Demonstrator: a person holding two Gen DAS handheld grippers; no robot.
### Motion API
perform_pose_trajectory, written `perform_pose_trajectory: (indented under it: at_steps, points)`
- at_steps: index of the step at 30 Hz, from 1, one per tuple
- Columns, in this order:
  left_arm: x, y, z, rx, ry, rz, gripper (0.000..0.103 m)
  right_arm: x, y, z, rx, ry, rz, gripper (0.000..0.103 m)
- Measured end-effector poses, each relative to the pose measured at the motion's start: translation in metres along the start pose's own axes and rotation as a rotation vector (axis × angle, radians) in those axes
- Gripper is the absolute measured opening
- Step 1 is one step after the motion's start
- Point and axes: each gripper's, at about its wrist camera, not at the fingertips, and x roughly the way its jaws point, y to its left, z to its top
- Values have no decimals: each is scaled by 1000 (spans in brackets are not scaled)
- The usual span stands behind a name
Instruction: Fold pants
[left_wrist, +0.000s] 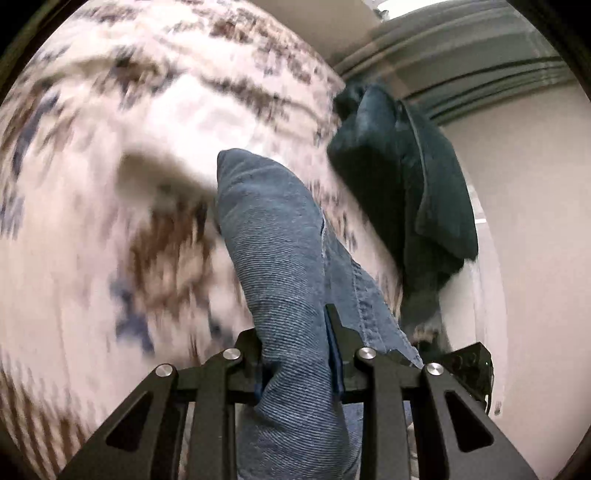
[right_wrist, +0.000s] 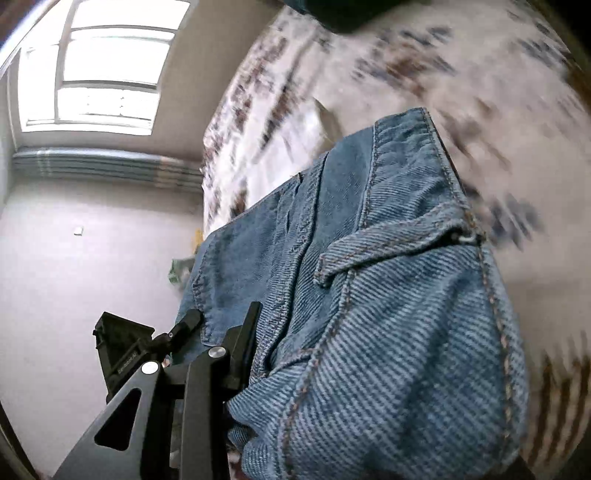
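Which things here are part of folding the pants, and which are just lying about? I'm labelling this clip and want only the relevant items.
Part of the job:
- blue jeans
- left gripper, shut on the denim
- right gripper, holding the jeans
- patterned bedspread beneath

Lying about:
- dark garment at the bed's edge
- small green item on the floor

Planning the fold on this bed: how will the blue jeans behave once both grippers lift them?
The jeans will probably sag, since they bunch between the left gripper fingers. The thick seams suggest noticeable weight. The ribbed weave likely resists slipping.
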Motion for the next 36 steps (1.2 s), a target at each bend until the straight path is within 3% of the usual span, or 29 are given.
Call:
perform_pose_trajectory:
  at_steps: [8, 11, 13, 15, 16, 17, 18, 19, 21, 23, 24, 25, 26, 28, 31, 33, 36]
  points:
    - [46, 47, 186, 74, -72, 29, 23, 153, 65, 140, -72, -68, 36, 37]
    - [66, 74, 222, 93, -77, 45, 23, 213, 77, 183, -104, -78, 40, 37]
    - [87, 106, 239, 98, -52, 97, 28, 249, 74, 202, -113, -70, 29, 37]
    - [109, 138, 243, 69, 15, 226, 42, 289, 56, 215, -92, -19, -14, 40]
    - [119, 157, 240, 53, 65, 260, 48, 305, 47, 218, -74, 21, -58, 48]
    - [120, 163, 236, 48, 72, 265, 71, 318, 37, 218, -53, 59, -115, 51]
    - [117, 170, 231, 46, 65, 283, 89, 322, 32, 216, -42, 76, -118, 55]
    - [112, 173, 225, 57, 52, 300, 92, 323, 28, 213, -38, 82, -130, 62]
    - [106, 176, 214, 63, 49, 306, 92, 315, 26, 209, -47, 72, -150, 63]
    - [103, 172, 206, 62, 49, 314, 92, 304, 32, 205, -71, 42, -289, 77]
    - [102, 171, 206, 65, 46, 324, 92, 303, 38, 205, -85, 30, -327, 77]
    - [102, 166, 203, 80, 44, 352, 92, 301, 42, 204, -93, 25, -362, 81]
    - [102, 163, 203, 97, 43, 377, 93, 300, 45, 202, -100, 26, -413, 91]
    - [102, 157, 203, 118, 45, 432, 98, 308, 52, 206, -121, 21, -523, 97]
    - [94, 135, 202, 161, 21, 543, 98, 313, 76, 210, -180, 20, -644, 100]
    - [88, 112, 196, 245, -20, 657, 98, 313, 105, 209, -291, -16, -751, 100]
    - [82, 90, 185, 325, -45, 754, 99, 314, 142, 206, -396, -77, -849, 100]
